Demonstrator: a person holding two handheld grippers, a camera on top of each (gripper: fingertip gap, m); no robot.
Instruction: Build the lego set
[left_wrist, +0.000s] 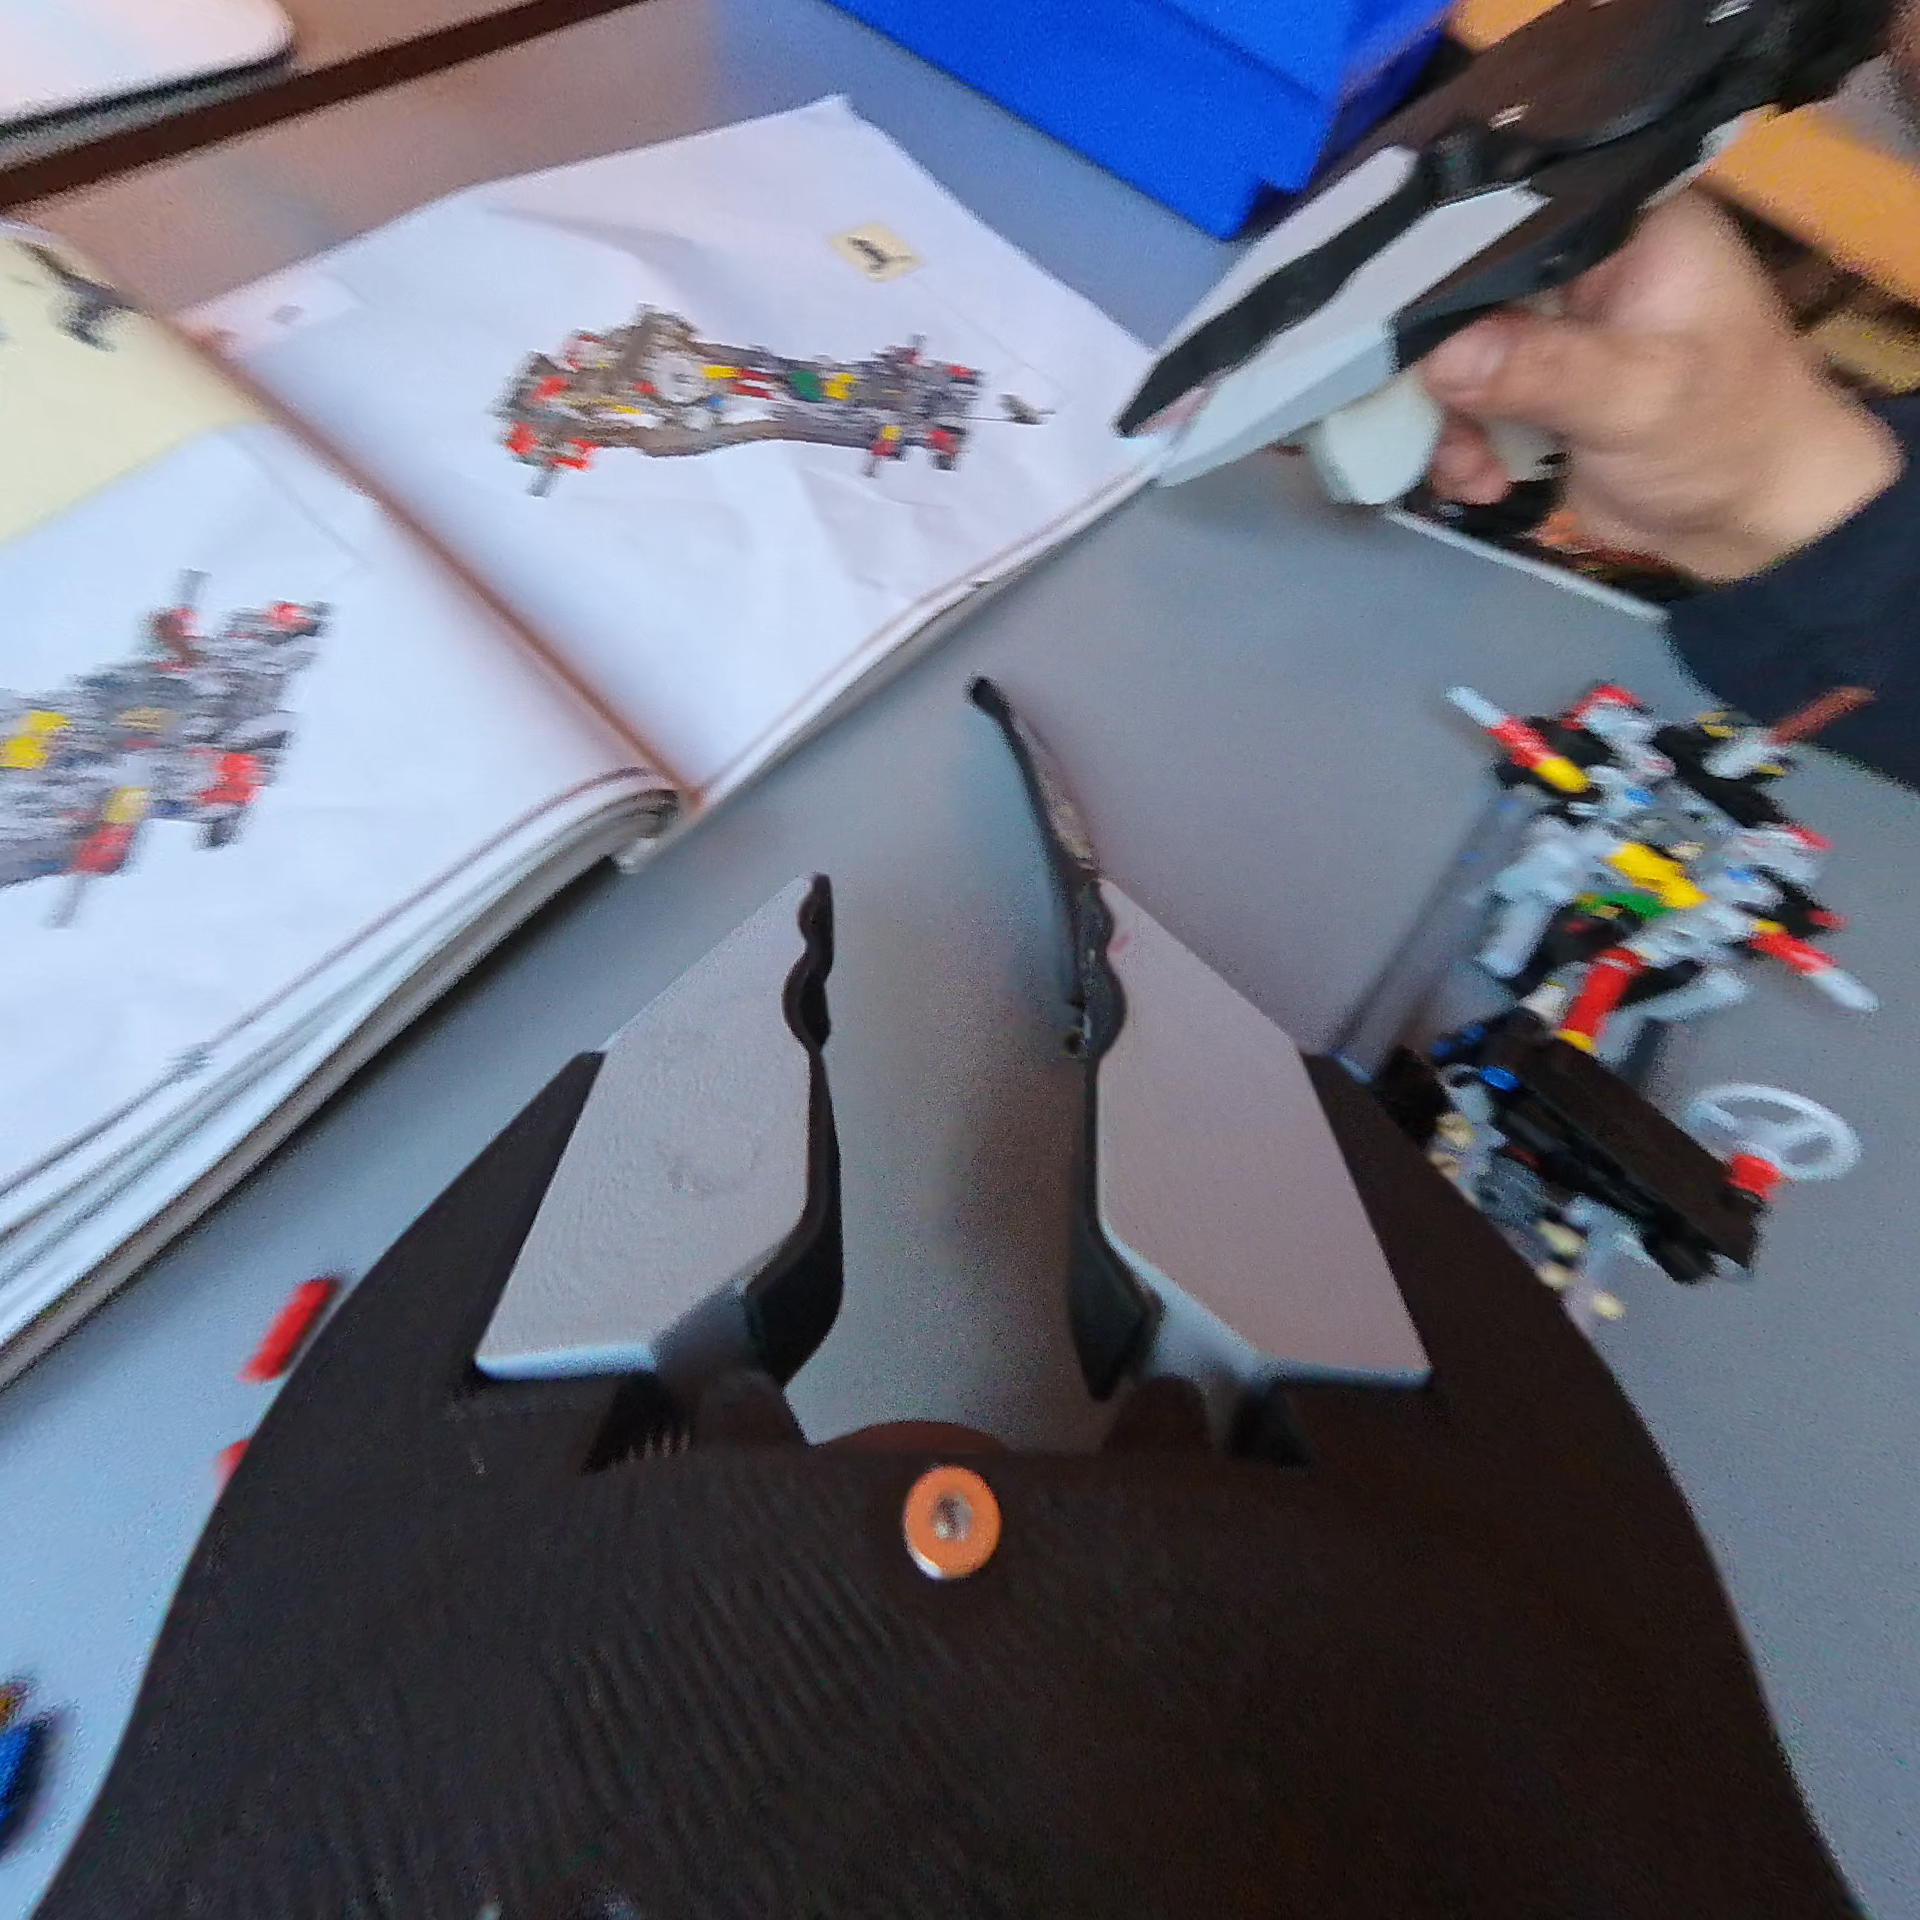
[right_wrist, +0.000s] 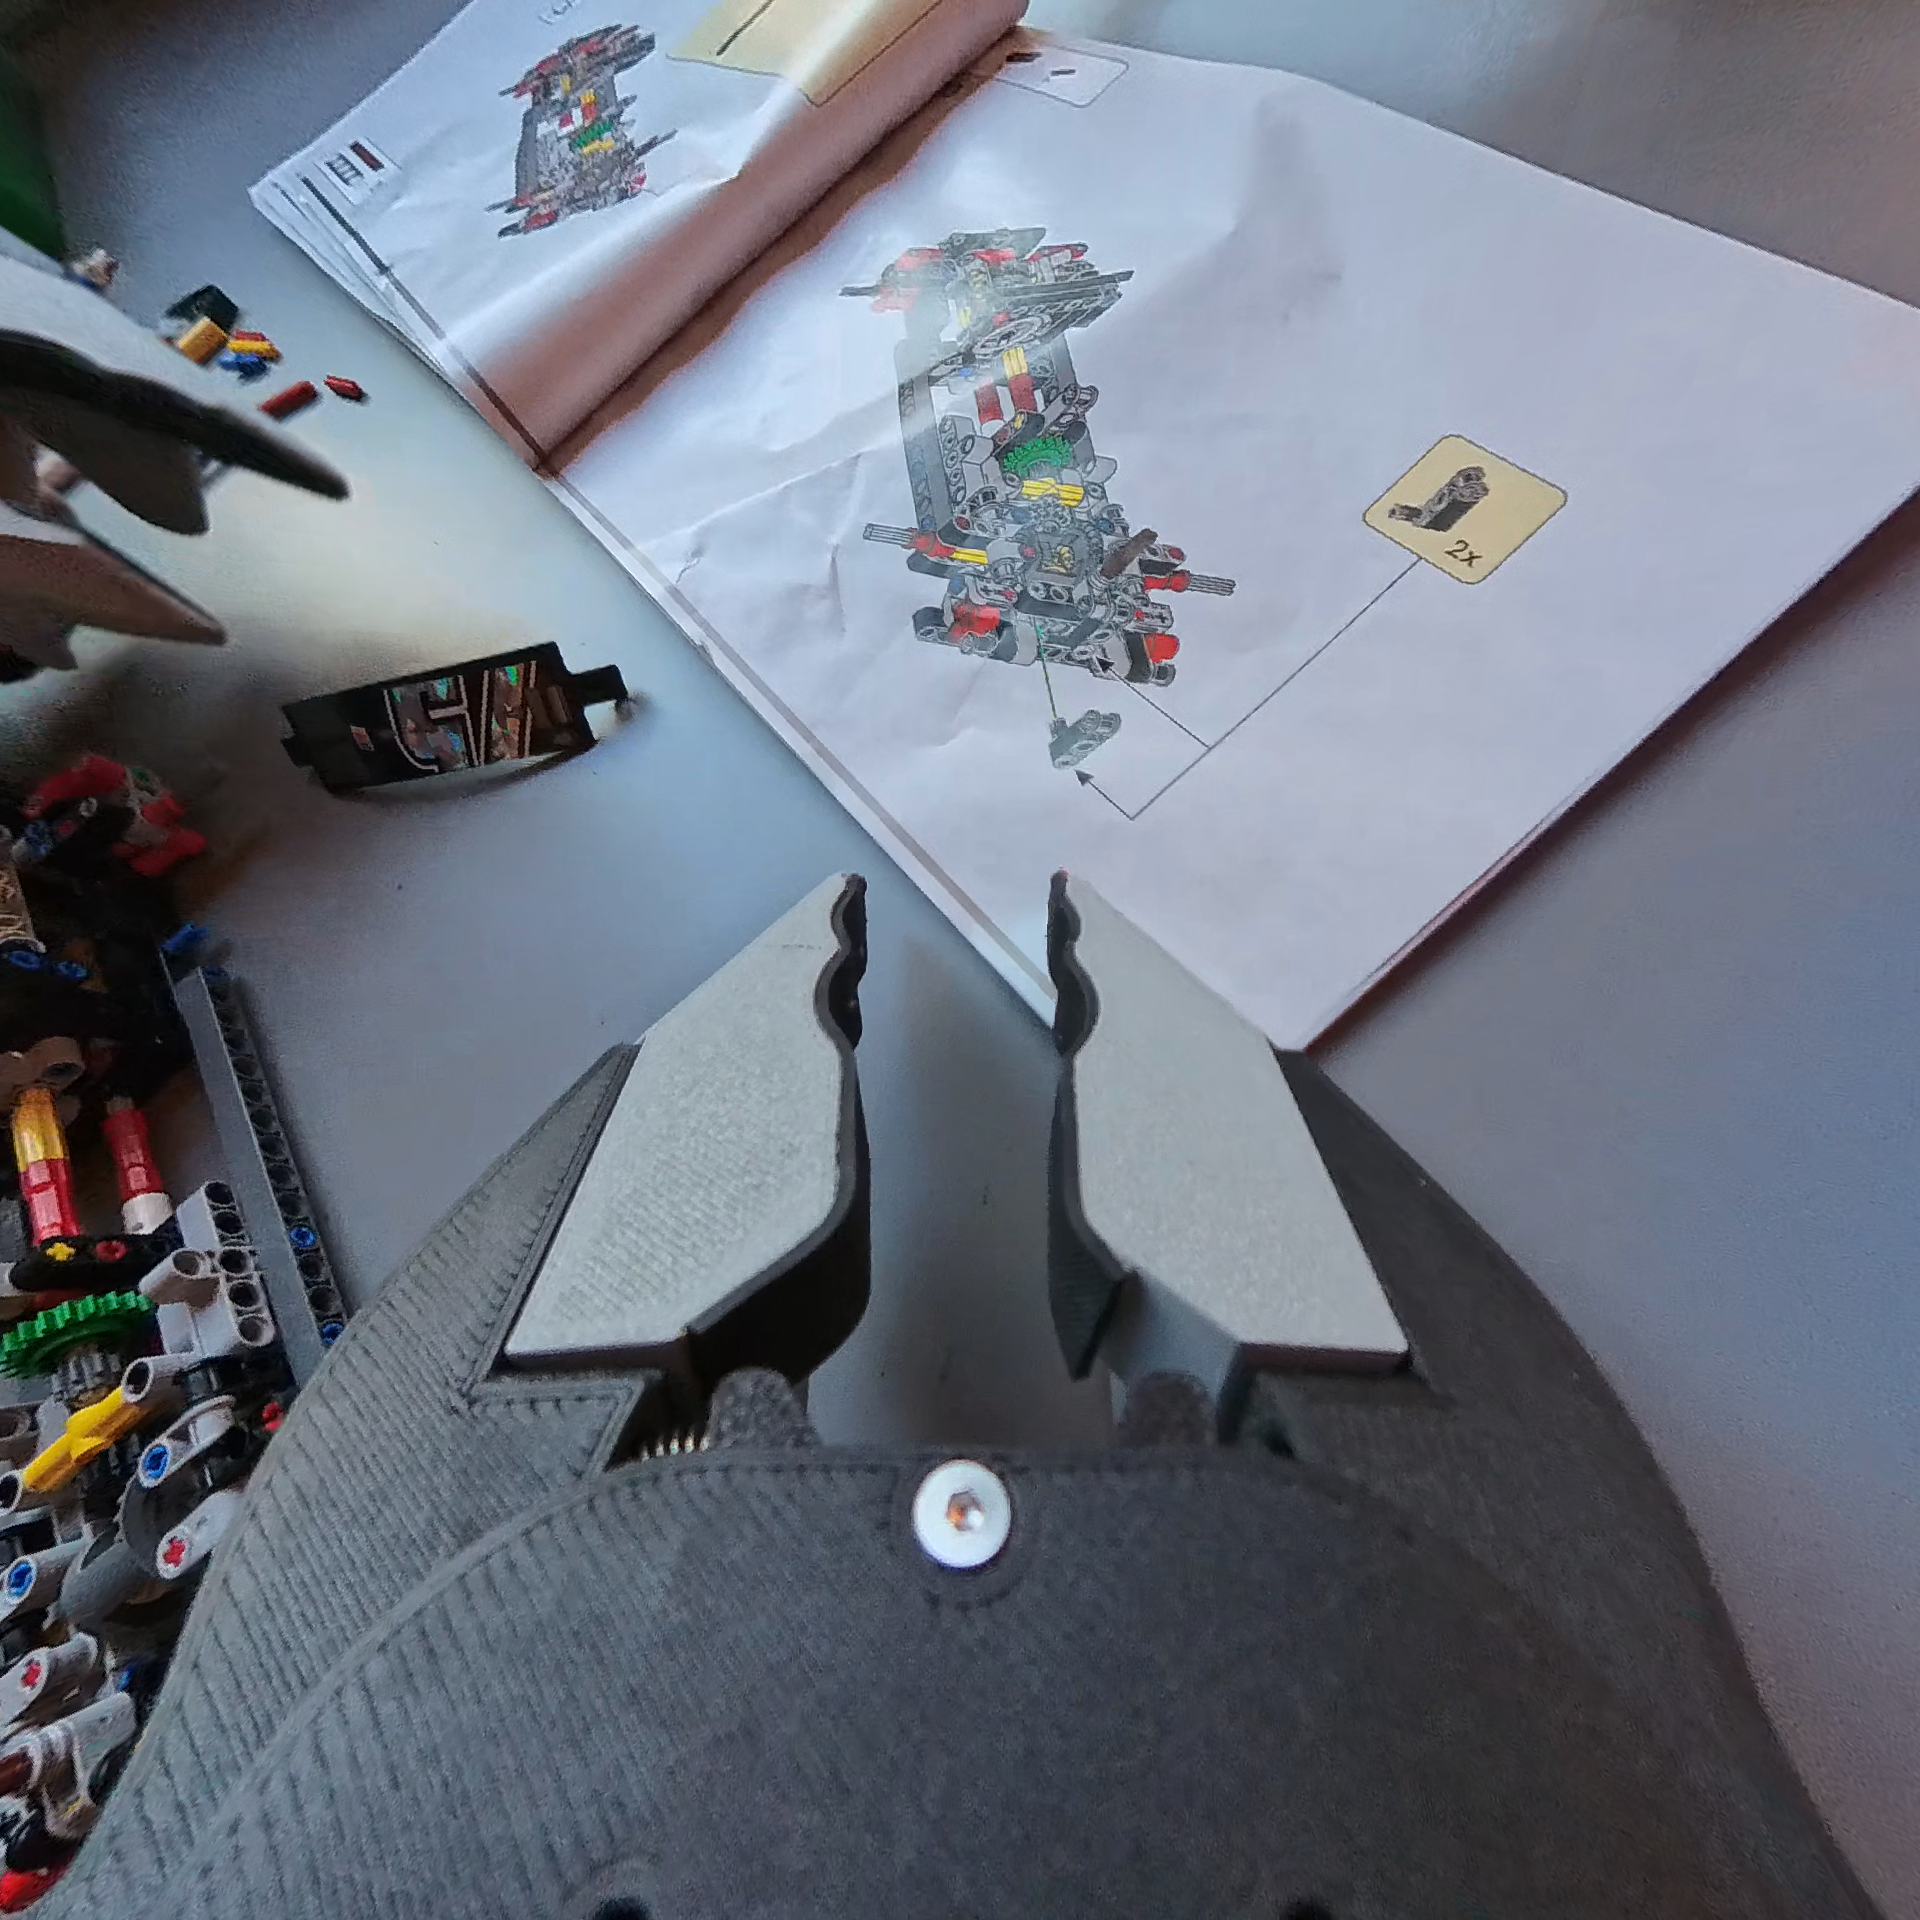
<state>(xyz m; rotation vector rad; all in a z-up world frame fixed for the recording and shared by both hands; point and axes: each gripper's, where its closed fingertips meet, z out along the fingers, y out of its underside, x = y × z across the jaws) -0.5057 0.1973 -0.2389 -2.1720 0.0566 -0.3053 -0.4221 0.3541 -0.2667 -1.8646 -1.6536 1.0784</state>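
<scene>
Both my grippers stood spread and bare over the grey table (right_wrist: 1662, 1195): right gripper (right_wrist: 956, 935) at the open instruction booklet's (right_wrist: 1351, 416) near corner, left gripper (left_wrist: 935, 883) between booklet and brick model (left_wrist: 1621, 935), which lay rightward.

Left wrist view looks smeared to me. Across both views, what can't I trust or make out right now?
- Left wrist view: motion blur smears the booklet drawings and the brick model.
- Left gripper: a thin dark strip lies along the right finger; what it is can't be told.
- Right wrist view: the brick model is cut off by the left edge.
- Blue box: cropped by the top edge.
</scene>
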